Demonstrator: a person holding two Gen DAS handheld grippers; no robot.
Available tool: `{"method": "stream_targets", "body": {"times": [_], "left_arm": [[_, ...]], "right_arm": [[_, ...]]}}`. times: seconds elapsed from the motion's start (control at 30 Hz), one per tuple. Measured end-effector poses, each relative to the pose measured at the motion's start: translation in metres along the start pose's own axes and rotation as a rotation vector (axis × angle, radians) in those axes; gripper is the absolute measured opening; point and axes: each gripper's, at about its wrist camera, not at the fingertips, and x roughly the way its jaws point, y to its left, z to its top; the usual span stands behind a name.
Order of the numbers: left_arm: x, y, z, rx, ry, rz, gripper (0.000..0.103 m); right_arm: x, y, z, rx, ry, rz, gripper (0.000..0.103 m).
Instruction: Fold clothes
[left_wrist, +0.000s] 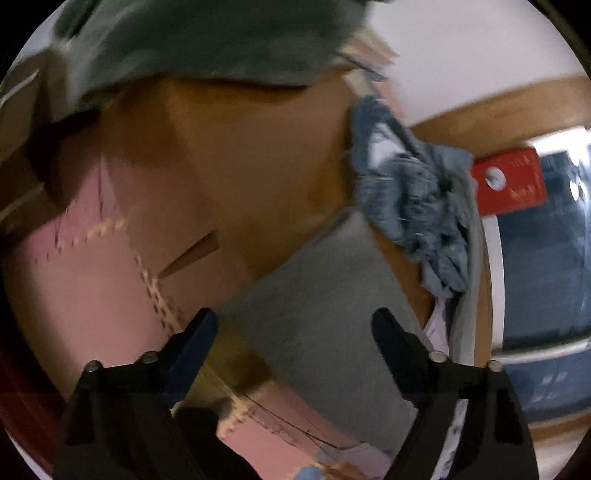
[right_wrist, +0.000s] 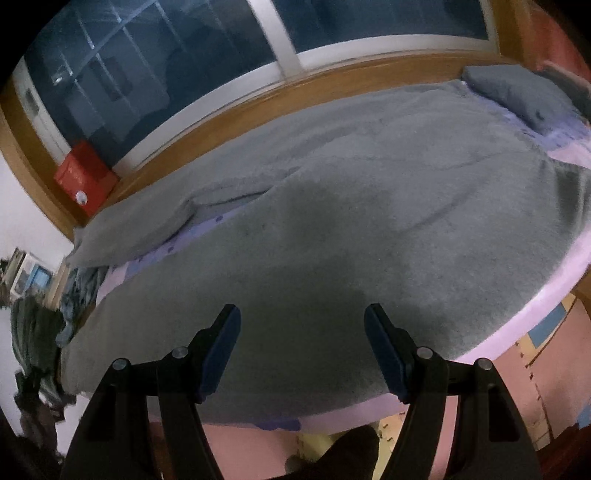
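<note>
Fingers of right gripper (right_wrist: 302, 347) stand apart at lower centre, nothing between them, above the grey blanket (right_wrist: 369, 206) covering the bed (right_wrist: 546, 295). Fingers of left gripper (left_wrist: 295, 339) likewise released and empty, over the pink floor mat (left_wrist: 85, 288). Blue denim garment (left_wrist: 417, 199) lies crumpled at right centre, beside a red box (left_wrist: 509, 184).

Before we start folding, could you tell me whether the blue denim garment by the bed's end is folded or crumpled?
Crumpled: the denim garment lies bunched in an uneven heap with frayed edges showing.
</note>
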Motion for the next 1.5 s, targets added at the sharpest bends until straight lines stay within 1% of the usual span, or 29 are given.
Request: {"method": "stream_targets", "body": {"times": [0.03, 0.07, 0.17, 0.23, 0.27, 0.3, 0.33, 0.4, 0.43, 0.47, 0.53, 0.57, 0.6, 0.63, 0.7, 0.77, 0.83, 0.9, 0.97, 1.03, 1.1, 1.17, 1.2, 1.23, 1.27, 1.3, 1.33, 1.43, 1.5], "left_arm": [[-0.001, 0.000, -0.002, 0.016, -0.003, -0.007, 0.078], [-0.003, 0.000, -0.005, 0.042, -0.008, -0.012, 0.078], [-0.007, -0.003, -0.013, 0.118, -0.024, -0.027, 0.080], [-0.010, -0.013, -0.015, 0.196, -0.065, 0.024, 0.087], [-0.014, -0.019, -0.017, 0.239, -0.110, 0.069, 0.088], [-0.022, -0.029, -0.020, 0.295, -0.186, 0.100, 0.088], [-0.030, -0.039, -0.025, 0.353, -0.268, 0.127, 0.088], [-0.055, -0.062, -0.042, 0.476, -0.438, 0.063, 0.089], [-0.068, -0.073, -0.054, 0.533, -0.527, 0.010, 0.089], [-0.071, -0.091, -0.065, 0.601, -0.537, -0.016, 0.089], [-0.072, -0.129, -0.086, 0.744, -0.519, -0.055, 0.089], [-0.062, -0.148, -0.097, 0.796, -0.496, -0.033, 0.089], [-0.051, -0.167, -0.109, 0.843, -0.469, -0.002, 0.089], [-0.037, -0.185, -0.121, 0.871, -0.452, 0.040, 0.089], [0.000, -0.221, -0.155, 0.947, -0.382, 0.067, 0.084], [0.046, -0.260, -0.195, 1.055, -0.288, 0.072, 0.070], [0.086, -0.301, -0.238, 1.208, -0.190, 0.028, 0.067], [0.123, -0.339, -0.278, 1.361, -0.140, -0.016, 0.066], [0.150, -0.371, -0.301, 1.432, -0.113, -0.064, 0.064], [0.180, -0.408, -0.309, 1.415, -0.092, -0.126, 0.064], [0.206, -0.432, -0.307, 1.373, -0.073, -0.141, 0.064], [0.239, -0.443, -0.304, 1.379, -0.001, -0.100, 0.064], [0.257, -0.442, -0.306, 1.393, 0.058, -0.049, 0.063], [0.271, -0.438, -0.308, 1.393, 0.130, -0.006, 0.056], [0.283, -0.434, -0.311, 1.387, 0.204, 0.034, 0.052], [0.287, -0.427, -0.313, 1.376, 0.244, 0.047, 0.052], [0.289, -0.421, -0.314, 1.365, 0.276, 0.054, 0.052], [0.283, -0.417, -0.321, 1.389, 0.303, 0.090, 0.052], [0.284, -0.422, -0.319, 1.364, 0.326, 0.111, 0.052]], "right_arm": [[-0.004, -0.003, 0.000, 0.001, -0.018, -0.047, 0.037], [-0.009, -0.007, 0.000, 0.008, -0.039, -0.088, 0.031], [-0.030, -0.029, 0.001, 0.055, -0.125, -0.185, 0.028], [-0.047, -0.042, 0.003, 0.050, -0.194, -0.282, 0.029], [-0.054, -0.046, 0.005, 0.039, -0.231, -0.344, 0.031], [-0.061, -0.050, 0.006, 0.027, -0.267, -0.406, 0.056], [-0.068, -0.053, 0.007, 0.006, -0.310, -0.455, 0.089], [-0.078, -0.050, 0.008, -0.082, -0.422, -0.501, 0.103], [-0.080, -0.047, 0.010, -0.130, -0.463, -0.519, 0.103], [-0.078, -0.042, 0.013, -0.187, -0.471, -0.525, 0.103], [-0.071, -0.035, 0.022, -0.261, -0.461, -0.515, 0.103], [-0.061, -0.033, 0.028, -0.279, -0.435, -0.506, 0.103], [-0.047, -0.033, 0.035, -0.276, -0.386, -0.502, 0.092], [-0.032, -0.033, 0.043, -0.274, -0.337, -0.497, 0.065], [-0.004, -0.033, 0.058, -0.264, -0.246, -0.469, 0.035], [0.019, -0.040, 0.075, -0.244, -0.200, -0.343, 0.028], [0.034, -0.035, 0.092, -0.293, -0.191, -0.242, 0.012], [0.051, -0.021, 0.108, -0.374, -0.167, -0.126, 0.012], [0.069, -0.004, 0.124, -0.462, -0.126, 0.010, 0.012], [0.085, 0.016, 0.137, -0.529, -0.090, 0.110, 0.012], [0.101, 0.034, 0.146, -0.575, -0.047, 0.193, 0.012], [0.126, 0.043, 0.146, -0.574, 0.046, 0.217, 0.012], [0.139, 0.047, 0.146, -0.574, 0.093, 0.230, 0.012], [0.151, 0.051, 0.146, -0.573, 0.140, 0.242, 0.012], [0.164, 0.052, 0.145, -0.559, 0.200, 0.248, 0.012], [0.175, 0.045, 0.141, -0.521, 0.265, 0.252, 0.011], [0.175, 0.037, 0.140, -0.491, 0.278, 0.278, 0.009], [0.174, 0.015, 0.136, -0.405, 0.313, 0.349, 0.007], [0.168, 0.008, 0.132, -0.378, 0.320, 0.362, 0.007]]}}
